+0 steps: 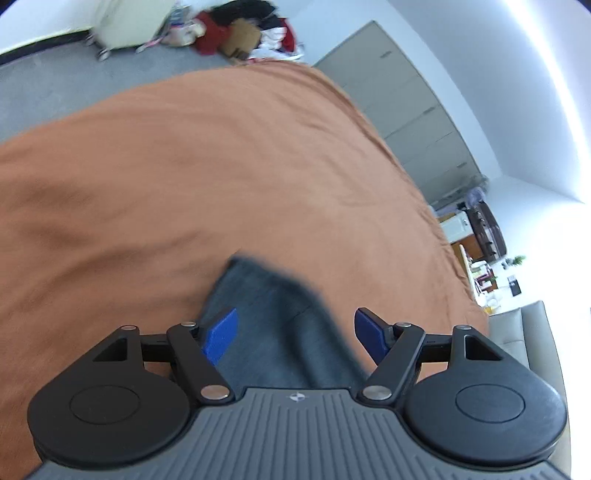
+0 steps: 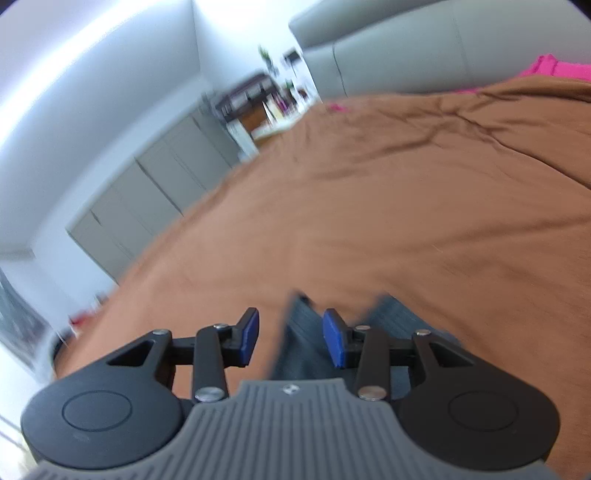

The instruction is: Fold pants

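Dark grey-blue pants [image 1: 280,325] lie on an orange-brown bedspread [image 1: 207,177]. In the left wrist view an end of the pants reaches up between the blue pads of my left gripper [image 1: 295,334], which is wide open above the cloth and holds nothing. In the right wrist view the pants [image 2: 301,339] show as a narrow blurred strip just ahead of my right gripper [image 2: 290,338], which is open with its pads apart and nothing clamped. Both views are motion-blurred. Most of the pants is hidden under the gripper bodies.
The bedspread [image 2: 406,206] covers the whole work surface. Grey cabinets [image 1: 413,110] line the wall beyond. A pile of clothes and boxes [image 1: 243,33] sits on the floor at the back. A grey sofa [image 2: 406,48] and a pink cloth [image 2: 557,70] lie past the far edge.
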